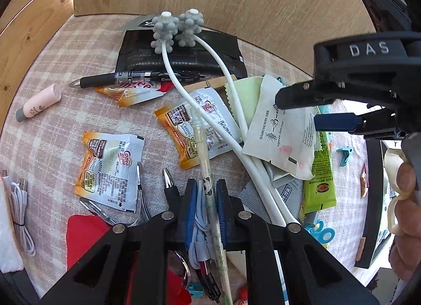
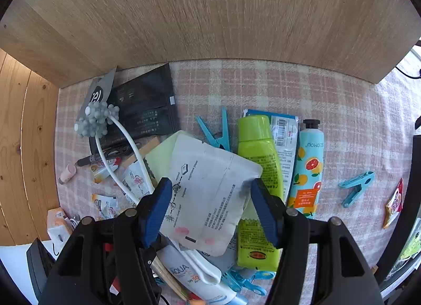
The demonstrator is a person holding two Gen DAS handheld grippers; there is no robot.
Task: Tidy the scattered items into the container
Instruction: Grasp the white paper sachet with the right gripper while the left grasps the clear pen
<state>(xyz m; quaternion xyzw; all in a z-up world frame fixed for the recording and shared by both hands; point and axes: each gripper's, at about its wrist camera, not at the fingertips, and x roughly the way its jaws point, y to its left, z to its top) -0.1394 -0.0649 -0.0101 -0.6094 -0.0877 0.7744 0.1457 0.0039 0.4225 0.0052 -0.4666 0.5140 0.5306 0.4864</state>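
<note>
Between the blue pads of the left hand-held gripper [image 1: 206, 199], nearly closed, a pale panda-print pen [image 1: 204, 147] is pinched. Beyond lie Coffee-mate sachets [image 1: 110, 171] and a white massager [image 1: 184, 68] on the checked worktop [image 1: 52, 131]. The right hand-held gripper [image 2: 211, 210] gapes over a white paper pouch [image 2: 210, 189], gripping nothing.

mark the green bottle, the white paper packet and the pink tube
green bottle [image 2: 259, 152]: right wrist view, on the upper body below the cap.
white paper packet [image 2: 210, 189]: right wrist view, on its printed middle.
pink tube [image 1: 39, 102]: left wrist view, on the pink barrel.
</note>
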